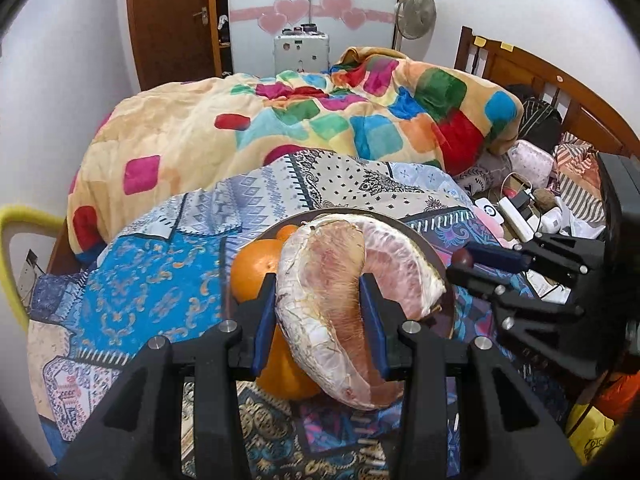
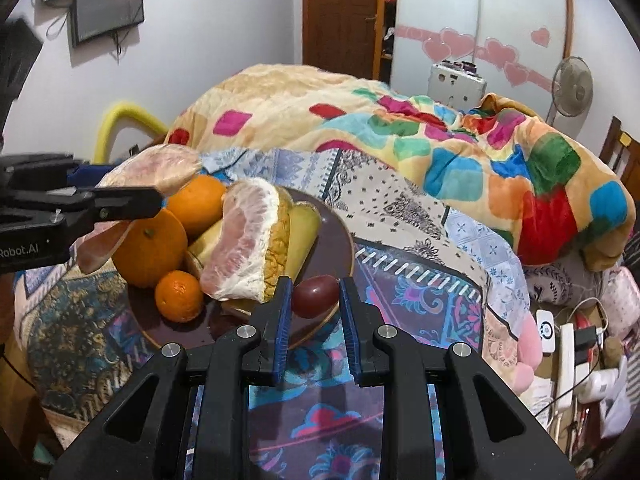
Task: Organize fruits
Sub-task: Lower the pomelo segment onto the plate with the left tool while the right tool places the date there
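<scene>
My left gripper [image 1: 320, 300] is shut on a peeled pomelo segment [image 1: 328, 320] and holds it above the brown plate [image 1: 448, 304]; the segment also shows in the right wrist view [image 2: 160, 170]. On the plate [image 2: 336, 240] lie two large oranges [image 2: 152, 252], a small orange [image 2: 179, 295], a big pomelo piece [image 2: 248, 240], yellow rind pieces [image 2: 302, 228] and a dark red plum [image 2: 314, 295]. My right gripper [image 2: 312, 292] is open, its fingers on either side of the plum at the plate's near rim.
The plate sits on a patterned blue sheet [image 2: 400, 304] on a bed. A colourful quilt [image 1: 280, 120] is heaped behind. Chargers, cables and a power strip [image 2: 566, 356] clutter the right side. A wooden headboard [image 1: 540, 68] stands at far right.
</scene>
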The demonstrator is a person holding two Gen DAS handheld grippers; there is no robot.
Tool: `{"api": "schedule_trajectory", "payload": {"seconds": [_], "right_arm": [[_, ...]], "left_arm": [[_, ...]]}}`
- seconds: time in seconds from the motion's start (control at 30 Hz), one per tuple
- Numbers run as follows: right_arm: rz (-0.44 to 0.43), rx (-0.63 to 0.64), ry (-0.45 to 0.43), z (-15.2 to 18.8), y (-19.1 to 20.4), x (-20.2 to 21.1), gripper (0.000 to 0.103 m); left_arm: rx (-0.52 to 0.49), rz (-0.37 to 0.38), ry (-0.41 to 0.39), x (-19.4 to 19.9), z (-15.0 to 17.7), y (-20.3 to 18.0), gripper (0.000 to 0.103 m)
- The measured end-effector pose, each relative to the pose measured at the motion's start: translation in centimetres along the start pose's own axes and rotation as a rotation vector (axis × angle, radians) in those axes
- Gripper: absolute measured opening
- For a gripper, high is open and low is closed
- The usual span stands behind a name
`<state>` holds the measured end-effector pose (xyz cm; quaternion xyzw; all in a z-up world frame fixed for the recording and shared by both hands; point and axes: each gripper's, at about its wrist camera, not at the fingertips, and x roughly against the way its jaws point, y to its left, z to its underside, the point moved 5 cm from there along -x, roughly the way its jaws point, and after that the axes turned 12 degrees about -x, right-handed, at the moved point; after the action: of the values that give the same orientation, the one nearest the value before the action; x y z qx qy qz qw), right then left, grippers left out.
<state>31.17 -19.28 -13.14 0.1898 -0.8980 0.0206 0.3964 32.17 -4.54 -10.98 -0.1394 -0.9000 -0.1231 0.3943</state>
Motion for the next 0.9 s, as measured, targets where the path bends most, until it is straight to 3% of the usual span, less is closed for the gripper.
{"api": "schedule_trajectory", "payload": {"seconds": [0.57, 0.9], "right_arm": [[0.006, 0.036, 0.032, 0.5, 0.2, -2.1, 0.022], [0.029, 0.041, 0.046, 1.1, 0.0, -1.8, 0.03]], "left_arm": [[-0.011, -0.022, 0.039, -3.1, -0.5, -0.6, 0.04], [-0.023, -0.048, -0.011, -1.1, -0.6, -0.9, 0.041]]}}
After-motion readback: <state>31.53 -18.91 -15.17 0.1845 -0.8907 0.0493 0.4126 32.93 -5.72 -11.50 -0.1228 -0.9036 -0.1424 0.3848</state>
